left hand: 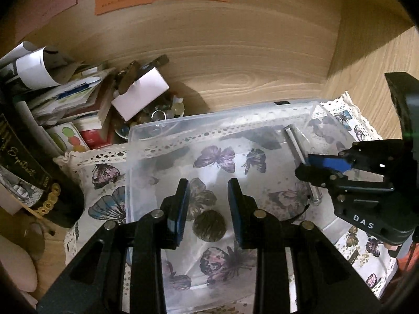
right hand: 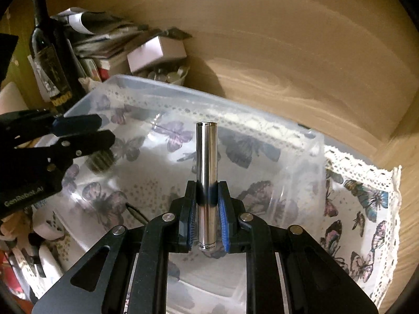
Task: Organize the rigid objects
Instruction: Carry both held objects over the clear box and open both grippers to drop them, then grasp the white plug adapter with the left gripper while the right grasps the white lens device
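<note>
A clear plastic bin (left hand: 183,123) stands on a butterfly-print cloth; it also shows in the right wrist view (right hand: 262,120). A round dark walnut-like object (left hand: 209,225) lies on the bin's floor. My left gripper (left hand: 208,191) is open and empty just above it, one finger on each side. My right gripper (right hand: 207,191) is shut on a shiny metal cylinder (right hand: 207,154) and holds it over the bin's right part. In the left wrist view the right gripper (left hand: 309,164) and the cylinder (left hand: 296,144) show at the right. In the right wrist view the left gripper (right hand: 89,133) shows at the left.
A dark wine bottle (right hand: 49,60) stands left of the bin. Stacked papers, boxes and a white box (left hand: 141,94) sit behind it, with a bowl of small items (left hand: 162,115). Wooden walls (left hand: 235,52) close the back and right. The butterfly cloth (right hand: 366,209) extends right of the bin.
</note>
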